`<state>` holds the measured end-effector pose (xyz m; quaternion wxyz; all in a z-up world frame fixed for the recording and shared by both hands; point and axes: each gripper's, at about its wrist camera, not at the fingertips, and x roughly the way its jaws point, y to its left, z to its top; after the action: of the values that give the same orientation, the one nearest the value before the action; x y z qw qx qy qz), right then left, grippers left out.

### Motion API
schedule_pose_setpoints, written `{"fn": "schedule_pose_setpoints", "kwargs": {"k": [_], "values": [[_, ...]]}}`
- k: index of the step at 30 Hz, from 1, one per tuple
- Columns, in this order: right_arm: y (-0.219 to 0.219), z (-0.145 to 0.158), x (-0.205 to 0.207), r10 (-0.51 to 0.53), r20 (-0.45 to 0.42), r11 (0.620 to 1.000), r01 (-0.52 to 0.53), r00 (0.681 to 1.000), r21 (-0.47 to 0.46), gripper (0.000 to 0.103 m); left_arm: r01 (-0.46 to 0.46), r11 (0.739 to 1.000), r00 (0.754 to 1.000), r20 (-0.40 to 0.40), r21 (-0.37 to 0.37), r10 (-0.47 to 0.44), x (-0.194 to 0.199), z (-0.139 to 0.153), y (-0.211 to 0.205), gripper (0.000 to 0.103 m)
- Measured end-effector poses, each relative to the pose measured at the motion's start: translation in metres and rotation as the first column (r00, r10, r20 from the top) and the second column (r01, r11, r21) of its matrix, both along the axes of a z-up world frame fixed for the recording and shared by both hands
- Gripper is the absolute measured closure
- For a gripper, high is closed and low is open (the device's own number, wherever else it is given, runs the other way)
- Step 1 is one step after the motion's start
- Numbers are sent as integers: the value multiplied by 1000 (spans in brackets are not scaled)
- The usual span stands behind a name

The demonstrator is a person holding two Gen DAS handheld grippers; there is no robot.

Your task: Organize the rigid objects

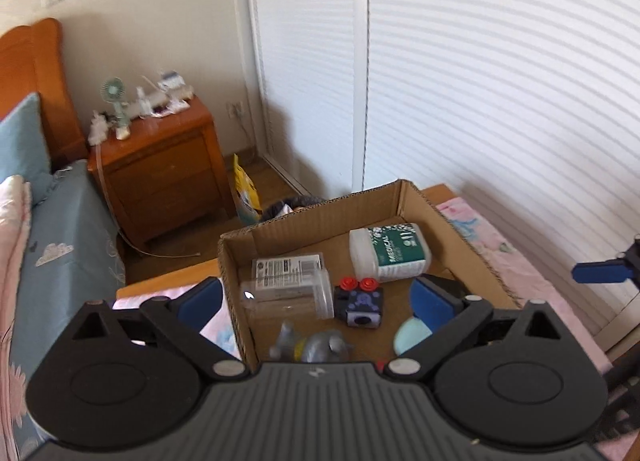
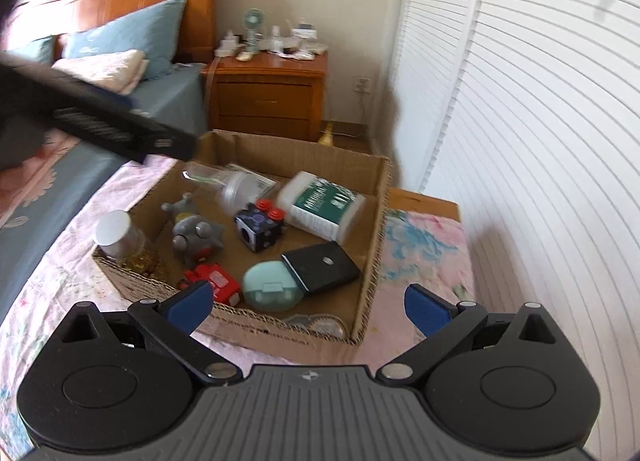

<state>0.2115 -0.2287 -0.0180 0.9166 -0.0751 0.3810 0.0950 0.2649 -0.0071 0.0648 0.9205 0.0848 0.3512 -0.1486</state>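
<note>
Both grippers (image 1: pixel 316 301) (image 2: pixel 308 307) gape above the cardboard box (image 2: pixel 374 229)

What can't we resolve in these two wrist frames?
- Grey toy figure: left wrist view, blurred and cut off by the gripper body.
- Red toy: right wrist view, partly behind the right gripper finger; a sliver in the left view.
- Jar: right wrist view, contents unclear behind the cardboard box wall.
- Bottle label: small print blurred.
- Left gripper: open, empty.

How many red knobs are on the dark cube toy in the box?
2: the red knobs sit side by side on one face of the cube toy mid-box; other faces are hidden.
</note>
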Motion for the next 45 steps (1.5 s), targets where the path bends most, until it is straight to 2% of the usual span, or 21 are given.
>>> {"fn": "schedule_pose_setpoints", "kwargs": {"k": [6, 11, 15, 26, 45], "values": [[-2, -3, -27, -119, -31, 992, 120, 992, 31, 0, -135, 990, 989, 62, 35, 132, -75, -6, -1, 3], [4, -8, -54, -170, -38, 984, 172, 985, 48, 0, -183, 983, 983, 12, 18, 183, -112, -20, -6, 3], [5, -11, -65, -198, -33, 980, 198, 980, 19, 0, -212, 977, 977, -1, 26, 212, -127, -27, -8, 3], [3, -9, -74, -218, -19, 976, 219, 976, 16, 0, -284, 958, 959, -5, 30, 285, -137, -29, -1, 3], [5, -4, -76, -216, -1, 976, 216, 976, 23, 0, -292, 956, 956, -5, 34, 293, -139, -29, -2, 3]]}}
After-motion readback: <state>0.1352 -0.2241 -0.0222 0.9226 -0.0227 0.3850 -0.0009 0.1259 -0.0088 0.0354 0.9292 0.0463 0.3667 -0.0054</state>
